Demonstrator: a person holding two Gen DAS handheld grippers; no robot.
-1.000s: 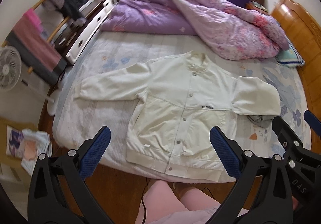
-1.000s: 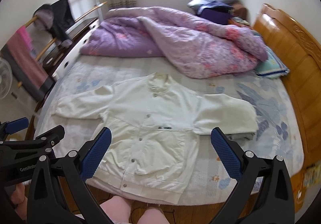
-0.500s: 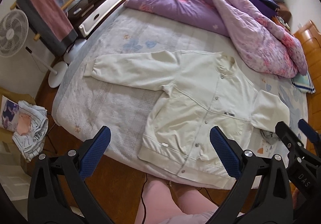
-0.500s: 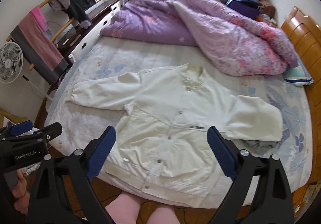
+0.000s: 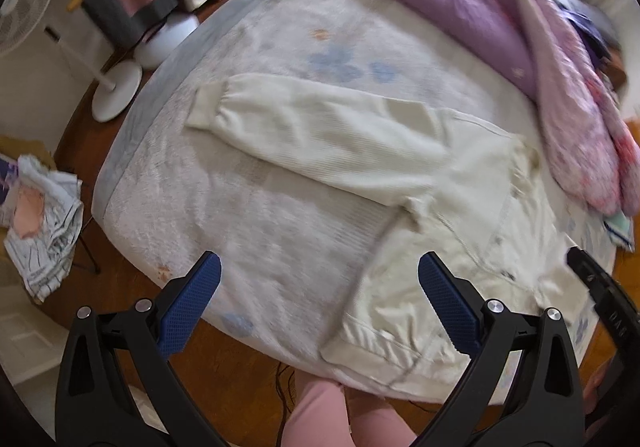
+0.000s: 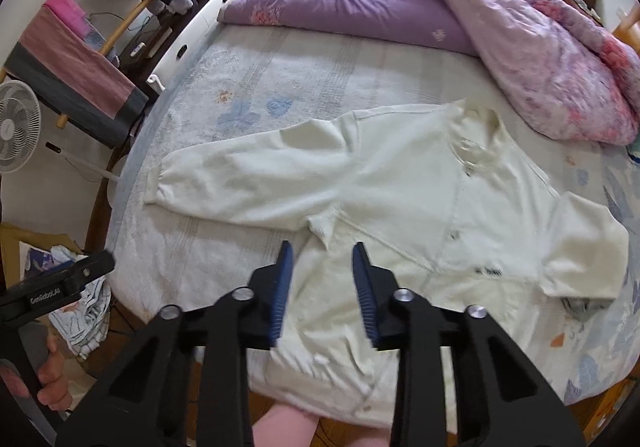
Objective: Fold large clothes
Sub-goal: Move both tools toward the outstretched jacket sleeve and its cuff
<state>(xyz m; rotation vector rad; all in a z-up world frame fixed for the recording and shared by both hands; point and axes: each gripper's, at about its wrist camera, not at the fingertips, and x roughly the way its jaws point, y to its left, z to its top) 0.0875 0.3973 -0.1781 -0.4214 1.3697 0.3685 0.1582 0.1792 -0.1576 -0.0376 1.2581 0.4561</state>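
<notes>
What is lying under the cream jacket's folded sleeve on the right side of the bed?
A bit of grey fabric pokes out beneath the folded sleeve of the cream jacket, resting on the floral bedsheet. The sleeve covers the rest, so what it is cannot be told.

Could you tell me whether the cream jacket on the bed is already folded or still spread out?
Mostly spread: the jacket lies flat, front up, one sleeve stretched straight out; only the other sleeve is tucked inward.

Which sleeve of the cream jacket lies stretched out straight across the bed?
The sleeve on the fan side, cuff near the mattress edge. The other sleeve, towards the headboard side, is folded short.
</notes>
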